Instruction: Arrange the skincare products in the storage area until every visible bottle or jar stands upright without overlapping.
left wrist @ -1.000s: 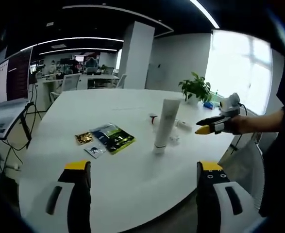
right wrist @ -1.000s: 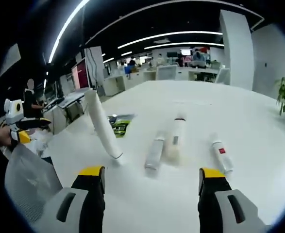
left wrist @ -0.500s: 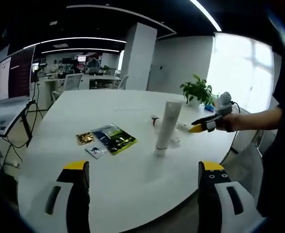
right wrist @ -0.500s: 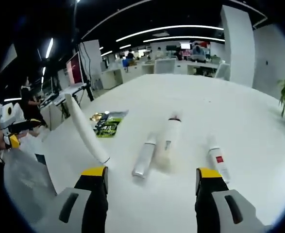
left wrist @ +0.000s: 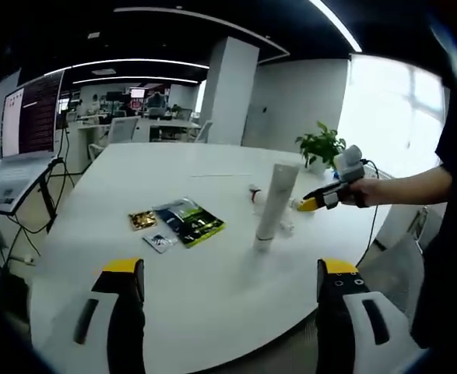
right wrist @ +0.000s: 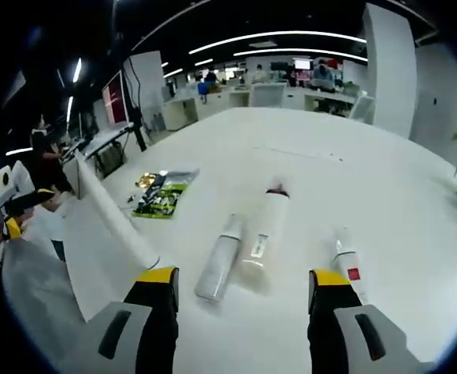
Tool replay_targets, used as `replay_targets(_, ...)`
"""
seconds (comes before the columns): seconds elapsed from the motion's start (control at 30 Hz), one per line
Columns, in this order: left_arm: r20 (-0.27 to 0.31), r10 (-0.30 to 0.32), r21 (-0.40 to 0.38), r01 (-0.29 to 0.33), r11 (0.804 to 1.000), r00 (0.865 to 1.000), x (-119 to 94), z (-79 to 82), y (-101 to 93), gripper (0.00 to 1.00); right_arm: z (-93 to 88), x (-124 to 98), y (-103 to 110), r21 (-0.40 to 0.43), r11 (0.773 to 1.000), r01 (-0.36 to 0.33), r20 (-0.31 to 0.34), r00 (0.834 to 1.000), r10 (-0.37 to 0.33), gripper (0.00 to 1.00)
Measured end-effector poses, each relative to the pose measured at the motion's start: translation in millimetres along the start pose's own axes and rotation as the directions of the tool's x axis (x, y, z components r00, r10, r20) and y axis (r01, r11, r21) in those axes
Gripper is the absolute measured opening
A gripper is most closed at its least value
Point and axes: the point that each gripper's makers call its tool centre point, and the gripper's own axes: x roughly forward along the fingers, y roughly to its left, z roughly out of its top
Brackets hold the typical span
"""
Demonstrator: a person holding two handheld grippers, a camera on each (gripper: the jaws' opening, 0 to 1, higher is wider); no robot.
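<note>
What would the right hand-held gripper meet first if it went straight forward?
Probably the two white bottles lying side by side on the table, just ahead between its open jaws; depth is unclear.

In the left gripper view, the upright white tube hides most of the products lying behind it, and the sachets carry print too small to read. In the right gripper view, the small bottle runs behind the right jaw, its lower end hidden.
</note>
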Motion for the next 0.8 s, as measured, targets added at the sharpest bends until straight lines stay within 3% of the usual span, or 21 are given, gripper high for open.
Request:
replay_targets(0.2, -0.001, 0.012, -0.001, -0.012, 1.000, 1.000, -0.2, -0.2, 2.2, 0.84, 3.9, 16.7, -12.3, 0.011, 1.000, 0.005, -0.035, 0.999, -0.004, 0.63)
replay_targets(0.33, -0.004, 0.018, -0.006, -0.018, 1.000, 1.000, -0.3, -0.7, 3.7, 0.83, 2.9, 26.7, -23.7, 0.030, 0.999, 0.036, -0.092, 0.995, -0.033, 0.56)
replay_targets(0.8, -0.006, 0.040, -0.028, -0.040, 0.999, 0.999, -0.2, -0.7, 7.9, 0.83, 1.6, 48.0, -18.3, 0.035, 0.997, 0.065, -0.158, 0.986, -0.059, 0.47)
